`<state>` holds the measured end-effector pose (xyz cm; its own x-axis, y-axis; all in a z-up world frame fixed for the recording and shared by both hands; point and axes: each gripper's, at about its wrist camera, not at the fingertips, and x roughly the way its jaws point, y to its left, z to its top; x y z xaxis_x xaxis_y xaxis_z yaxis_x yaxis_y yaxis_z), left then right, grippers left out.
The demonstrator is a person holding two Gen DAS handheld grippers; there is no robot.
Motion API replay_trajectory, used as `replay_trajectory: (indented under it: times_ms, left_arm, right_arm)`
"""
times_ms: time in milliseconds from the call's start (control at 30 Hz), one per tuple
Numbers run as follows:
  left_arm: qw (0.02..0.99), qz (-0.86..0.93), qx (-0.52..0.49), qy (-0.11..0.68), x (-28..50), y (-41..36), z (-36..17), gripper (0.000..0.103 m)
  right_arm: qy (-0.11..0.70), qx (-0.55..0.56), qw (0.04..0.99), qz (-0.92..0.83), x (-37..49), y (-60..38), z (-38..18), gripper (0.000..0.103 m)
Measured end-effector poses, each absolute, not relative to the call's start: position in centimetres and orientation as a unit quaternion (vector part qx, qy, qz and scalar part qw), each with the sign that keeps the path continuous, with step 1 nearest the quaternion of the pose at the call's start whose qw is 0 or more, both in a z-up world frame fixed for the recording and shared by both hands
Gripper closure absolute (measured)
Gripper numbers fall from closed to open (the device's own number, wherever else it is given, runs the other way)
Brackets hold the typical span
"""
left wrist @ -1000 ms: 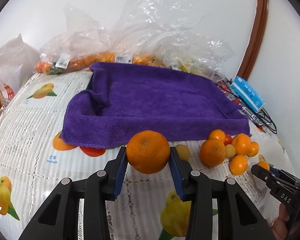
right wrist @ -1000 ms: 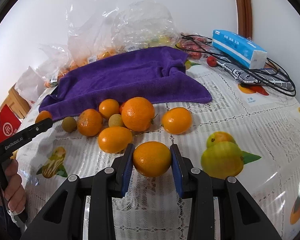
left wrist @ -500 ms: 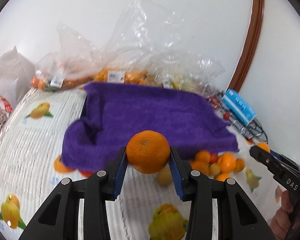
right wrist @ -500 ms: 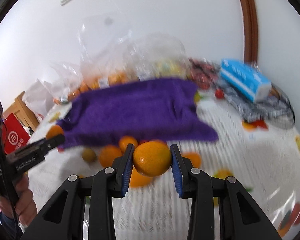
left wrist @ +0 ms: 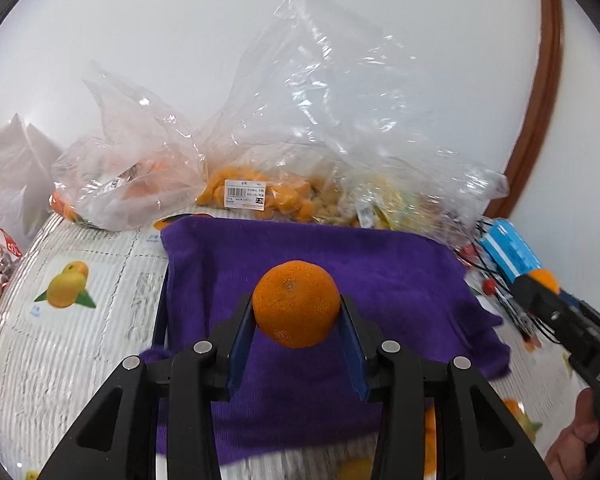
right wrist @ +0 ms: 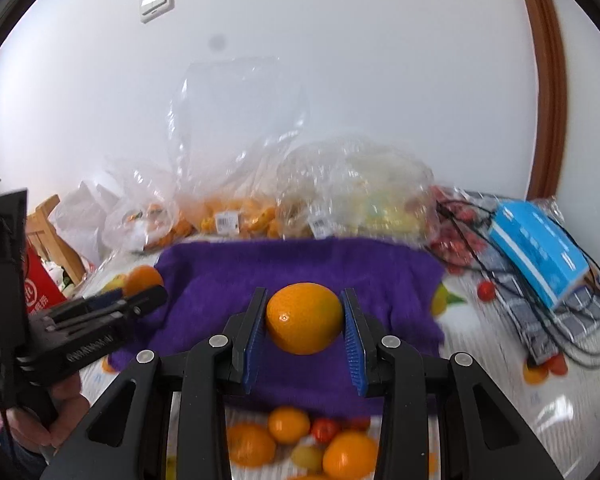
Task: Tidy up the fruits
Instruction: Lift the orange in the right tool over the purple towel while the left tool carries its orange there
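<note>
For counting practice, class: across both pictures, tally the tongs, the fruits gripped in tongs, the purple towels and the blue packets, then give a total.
Tongs: 2 (left tongs, right tongs)
Gripped fruits: 2 (left orange, right orange)
Purple towel: 1
Blue packet: 1
Total: 6

A fruit-print tablecloth (left wrist: pixel 80 320) covers the table. On it lie a purple towel (right wrist: pixel 340 276), loose oranges (right wrist: pixel 292 440), plastic produce bags (left wrist: pixel 260 184) and a blue box (right wrist: pixel 540 248).
</note>
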<state>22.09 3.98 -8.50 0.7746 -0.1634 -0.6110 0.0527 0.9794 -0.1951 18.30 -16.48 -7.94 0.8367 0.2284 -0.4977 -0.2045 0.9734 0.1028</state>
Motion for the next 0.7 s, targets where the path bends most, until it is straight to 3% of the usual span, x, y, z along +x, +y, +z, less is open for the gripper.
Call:
replay_trajectory:
  times_ms: [233, 700]
  left_arm:
    - [0.933, -0.054, -0.103, 0.342, 22.9, 4.5, -11.5, 0.064]
    - [0.93, -0.063, -0.128, 0.34, 23.2, 5.1, -12.6, 0.064]
  right_arm:
    - [0.279, 0.037, 0.954, 0.107, 20.9, -17.1, -10.7, 0.067]
    - [0.316, 0.065, 0.944, 0.065, 23.0, -20.1, -13.1, 0.067]
